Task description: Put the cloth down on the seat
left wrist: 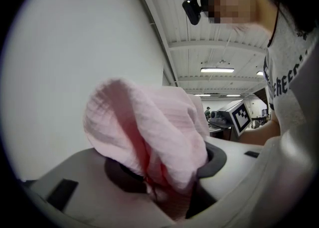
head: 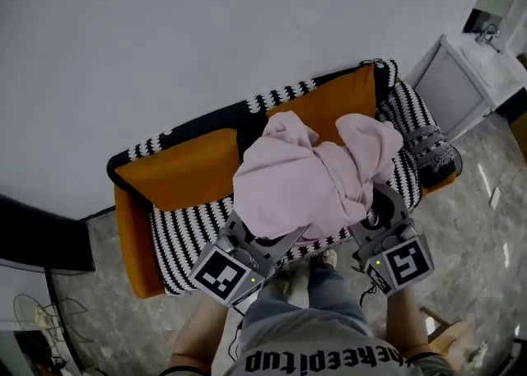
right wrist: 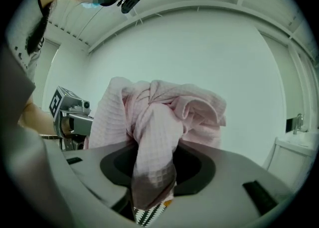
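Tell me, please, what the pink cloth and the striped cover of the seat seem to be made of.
Pink cloth: probably soft cotton, matte; the right gripper view shows a fine waffle grid of small squares, and it drapes in loose folds. Striped cover: seemingly a woven or knitted textile, matte, in black and white bands; its weave is too small to tell.

Head view: from my head, steeply down onto the orange sofa with a black-and-white striped cover (head: 181, 170); my left gripper (head: 280, 243) and right gripper (head: 380, 210) sit low in frame.
Left gripper view: rides my left gripper, looking along its jaws toward the white wall (left wrist: 75, 47) and ribbed ceiling (left wrist: 224, 37). The pale pink waffle-weave cloth (left wrist: 149, 132) is almost at the lens.
Right gripper view: along my right gripper's jaws, facing the same wall, equally close.
Shared: all three see the cloth. The left gripper view catches the right gripper's marker cube (left wrist: 241, 116), and the right gripper view catches the left's.
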Demonstrator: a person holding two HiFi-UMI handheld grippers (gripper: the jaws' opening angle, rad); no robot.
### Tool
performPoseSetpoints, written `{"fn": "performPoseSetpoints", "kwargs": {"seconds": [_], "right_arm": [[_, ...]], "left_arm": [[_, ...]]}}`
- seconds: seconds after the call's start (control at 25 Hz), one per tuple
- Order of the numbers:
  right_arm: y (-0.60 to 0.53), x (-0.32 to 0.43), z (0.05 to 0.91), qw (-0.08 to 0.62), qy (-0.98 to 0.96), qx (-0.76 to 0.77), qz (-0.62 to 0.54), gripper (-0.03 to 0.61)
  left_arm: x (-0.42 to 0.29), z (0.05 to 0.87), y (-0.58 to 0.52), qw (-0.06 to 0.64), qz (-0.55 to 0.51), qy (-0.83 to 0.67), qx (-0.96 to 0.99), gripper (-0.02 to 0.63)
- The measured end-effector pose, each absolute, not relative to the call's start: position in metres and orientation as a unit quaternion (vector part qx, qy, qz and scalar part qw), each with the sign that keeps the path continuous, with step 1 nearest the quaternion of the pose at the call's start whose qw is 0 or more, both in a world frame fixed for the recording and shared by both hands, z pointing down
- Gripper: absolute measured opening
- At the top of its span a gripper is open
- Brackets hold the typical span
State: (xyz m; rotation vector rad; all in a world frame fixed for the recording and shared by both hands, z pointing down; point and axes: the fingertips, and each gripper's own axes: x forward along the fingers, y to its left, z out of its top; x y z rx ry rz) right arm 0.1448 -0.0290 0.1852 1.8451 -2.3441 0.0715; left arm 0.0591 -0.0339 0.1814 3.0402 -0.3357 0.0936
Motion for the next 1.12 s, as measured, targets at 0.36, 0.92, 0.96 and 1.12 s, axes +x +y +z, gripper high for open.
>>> {"fn": "performPoseSetpoints", "kwargs": {"seconds": [0.36, 0.92, 0.96, 1.12], "right_arm": [[-0.07, 0.146, 0.201, 0.089, -0.837, 0.54, 0.028, 0.181], [-0.098, 0.15, 0.253, 0.125, -0.889, 0.436, 0.053, 0.181], [-0.096, 0.148, 0.26, 0.134, -0.892, 0.429, 0.058, 0.181], [-0.091, 0.135, 0.282, 0.153, -0.898, 0.408, 0.068, 0.181]], "left_arm": [[0.061, 0.199, -0.058, 0.063, 0.046, -0.199, 0.977, 0.247], [0.069, 0.247, -0.069, 0.105, 0.048, -0.307, 0.945, 0.247], [0.067, 0.252, -0.067, 0.109, 0.047, -0.312, 0.943, 0.247], [0.055, 0.273, -0.06, 0.126, 0.047, -0.328, 0.935, 0.247]]}}
